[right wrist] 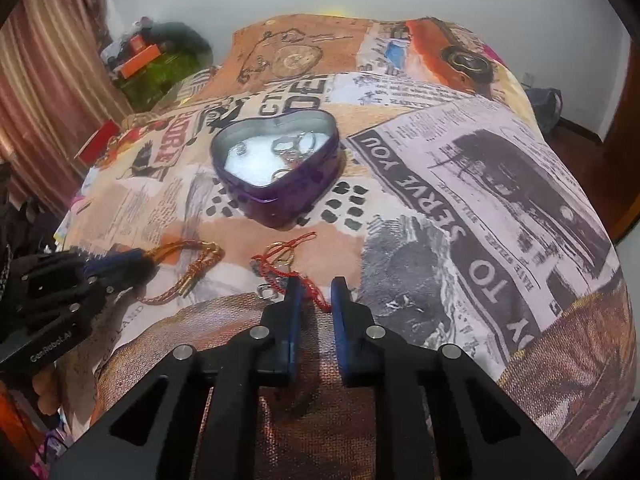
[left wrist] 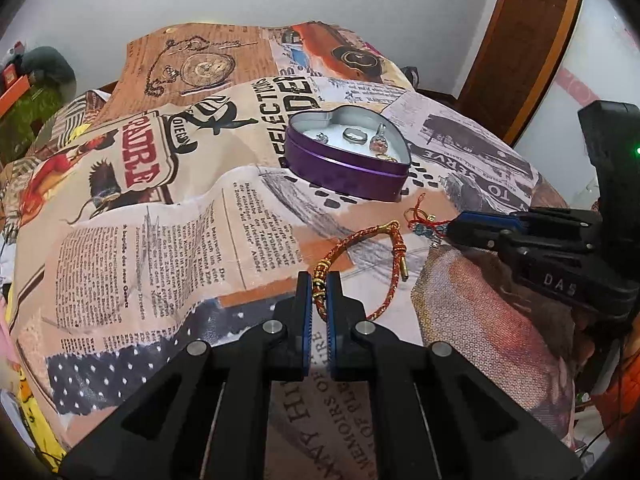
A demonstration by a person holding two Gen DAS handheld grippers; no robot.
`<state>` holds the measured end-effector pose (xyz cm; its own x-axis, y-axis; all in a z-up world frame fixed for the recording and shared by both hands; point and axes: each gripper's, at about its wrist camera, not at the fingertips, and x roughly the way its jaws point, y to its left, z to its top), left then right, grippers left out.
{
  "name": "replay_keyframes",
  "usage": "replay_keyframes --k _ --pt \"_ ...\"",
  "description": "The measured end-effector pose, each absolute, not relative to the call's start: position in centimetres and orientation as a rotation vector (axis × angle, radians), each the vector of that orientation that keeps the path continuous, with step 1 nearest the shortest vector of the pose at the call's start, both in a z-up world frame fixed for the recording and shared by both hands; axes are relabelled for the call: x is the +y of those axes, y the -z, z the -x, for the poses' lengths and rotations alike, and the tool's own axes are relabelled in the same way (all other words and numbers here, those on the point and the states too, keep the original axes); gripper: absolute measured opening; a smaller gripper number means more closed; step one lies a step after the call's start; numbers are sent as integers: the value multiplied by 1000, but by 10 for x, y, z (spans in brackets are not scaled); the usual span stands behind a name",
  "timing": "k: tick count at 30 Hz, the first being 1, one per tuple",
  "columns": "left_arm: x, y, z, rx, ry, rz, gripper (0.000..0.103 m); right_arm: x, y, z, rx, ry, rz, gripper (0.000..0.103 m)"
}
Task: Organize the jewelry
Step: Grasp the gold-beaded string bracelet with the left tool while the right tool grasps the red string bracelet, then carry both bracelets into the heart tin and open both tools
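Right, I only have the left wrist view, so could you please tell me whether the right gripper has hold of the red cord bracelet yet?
Observer: Not yet. The right gripper has its jaws apart, and the red cord bracelet lies between them, unpinched.
Operator: Thank you. What stands beyond the bed's left side?
Observer: A striped curtain hangs there.
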<state>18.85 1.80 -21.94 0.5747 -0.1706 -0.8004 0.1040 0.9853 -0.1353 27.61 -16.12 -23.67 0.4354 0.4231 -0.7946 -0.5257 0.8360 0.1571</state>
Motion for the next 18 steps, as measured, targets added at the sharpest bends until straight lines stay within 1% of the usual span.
replay_keyframes --k 6,14,15,18 --pt "19 223 -189 948 163 81 5 -145 239 -276 950 -617 192 13" --pt "15 226 -191 951 152 63 5 -138 246 -279 934 -625 221 13" --pt "15 226 -191 951 152 64 5 -138 246 -278 928 -624 231 13" --pt "15 225 -189 947 140 62 6 -139 245 -277 934 -641 214 7"
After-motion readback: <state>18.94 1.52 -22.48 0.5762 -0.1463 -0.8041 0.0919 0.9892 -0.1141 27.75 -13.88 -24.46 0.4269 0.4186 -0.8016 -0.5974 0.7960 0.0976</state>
